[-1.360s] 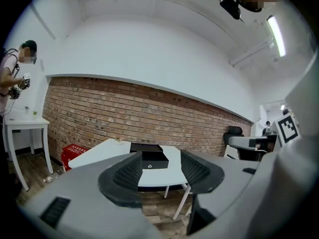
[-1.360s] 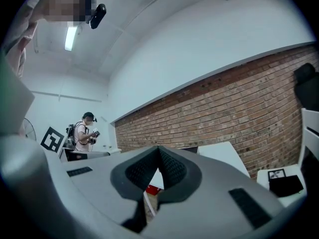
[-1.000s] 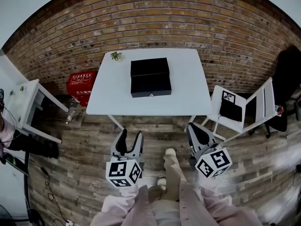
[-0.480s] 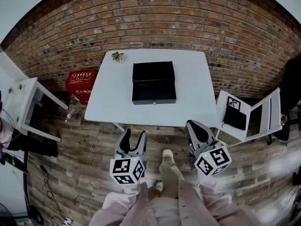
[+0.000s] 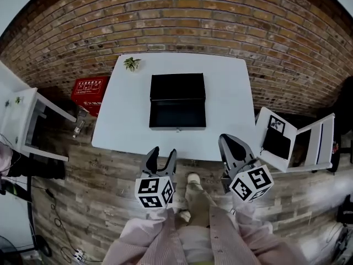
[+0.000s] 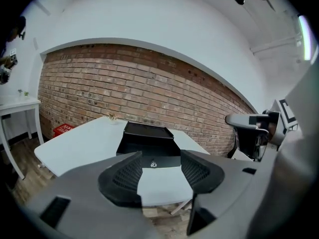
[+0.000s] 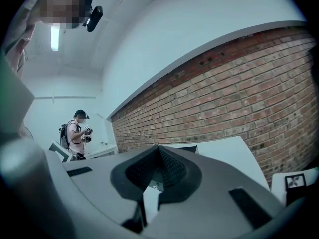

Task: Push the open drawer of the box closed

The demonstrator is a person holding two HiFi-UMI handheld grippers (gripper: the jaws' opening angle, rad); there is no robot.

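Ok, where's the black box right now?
Head view: the black box sits centred on the white table, its open drawer toward the near edge, ahead of the left gripper.

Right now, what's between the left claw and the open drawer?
Just bare white table; the left gripper view shows it between the left claw and the drawer.

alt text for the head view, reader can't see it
A black box sits on a white table by a brick wall, its drawer pulled open toward the viewer. Nearer, over the wooden floor, the left gripper has jaws apart and the right gripper jaws together, neither touching the box.
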